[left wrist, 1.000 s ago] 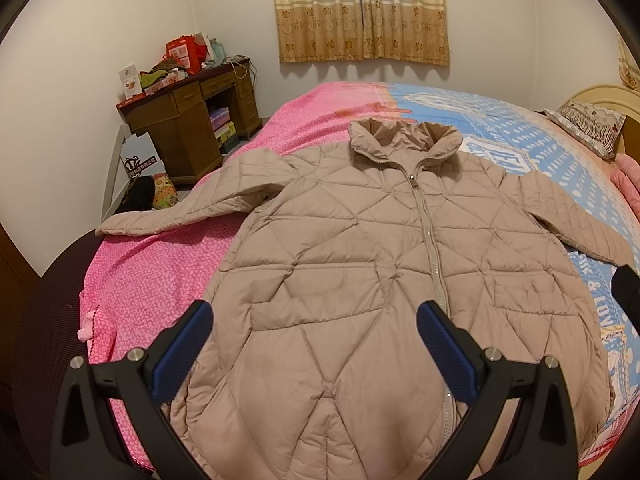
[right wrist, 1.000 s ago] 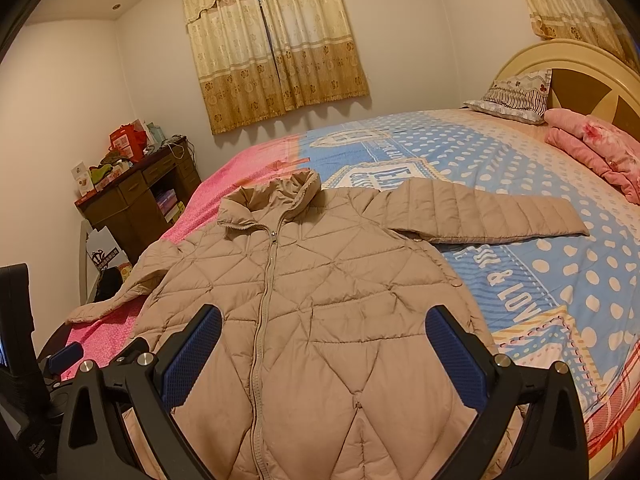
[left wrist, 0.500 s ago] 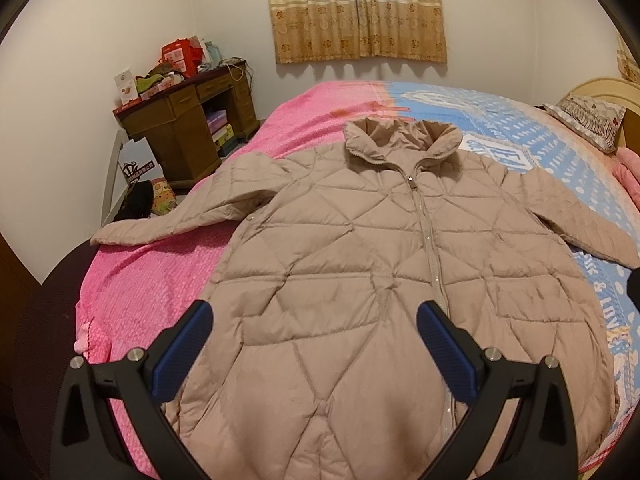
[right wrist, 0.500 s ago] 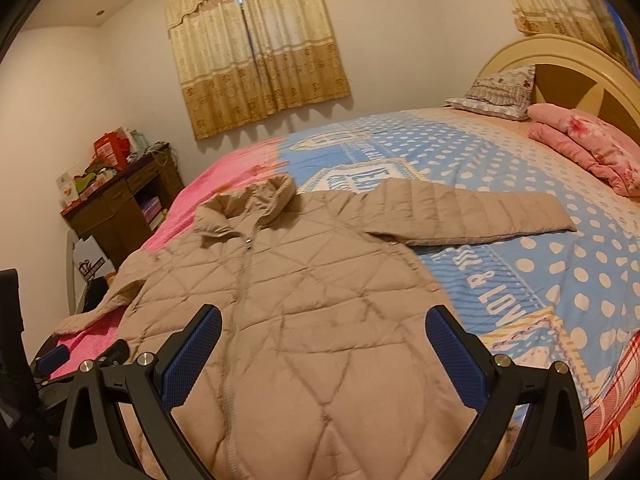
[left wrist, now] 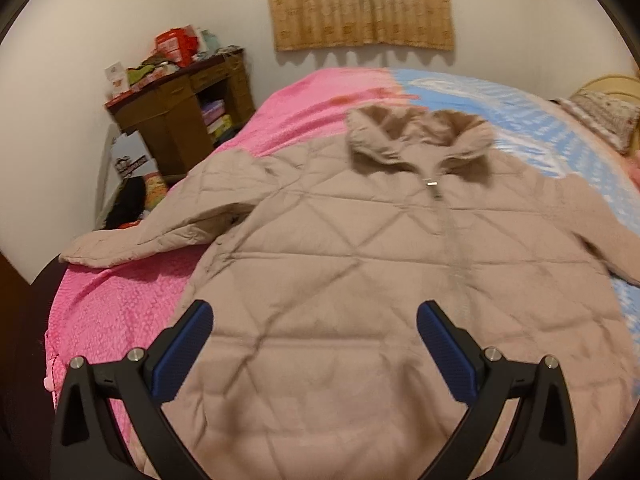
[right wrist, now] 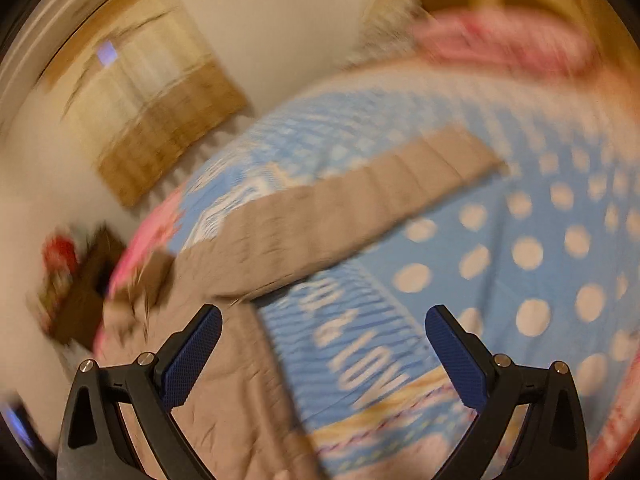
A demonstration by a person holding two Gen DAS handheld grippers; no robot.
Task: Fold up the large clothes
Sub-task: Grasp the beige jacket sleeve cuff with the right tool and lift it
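A beige quilted jacket (left wrist: 360,272) lies flat and zipped on the bed, collar (left wrist: 416,140) toward the far wall, both sleeves spread out. My left gripper (left wrist: 314,336) is open and empty above the jacket's lower body. The left sleeve (left wrist: 160,228) reaches toward the bed's left edge. In the blurred right wrist view my right gripper (right wrist: 324,344) is open and empty, over the jacket's right side and the blue sheet. The right sleeve (right wrist: 360,200) stretches out ahead of it across the bed.
The bed has a pink cover (left wrist: 112,312) on the left and a blue polka-dot sheet (right wrist: 540,260) on the right. A cluttered wooden desk (left wrist: 176,112) stands by the left wall. Pillows and a folded pink blanket (right wrist: 512,44) lie at the headboard.
My left gripper has moved forward over the jacket, closer to the collar. My right gripper has swung fast to the right and now faces the right sleeve and the headboard.
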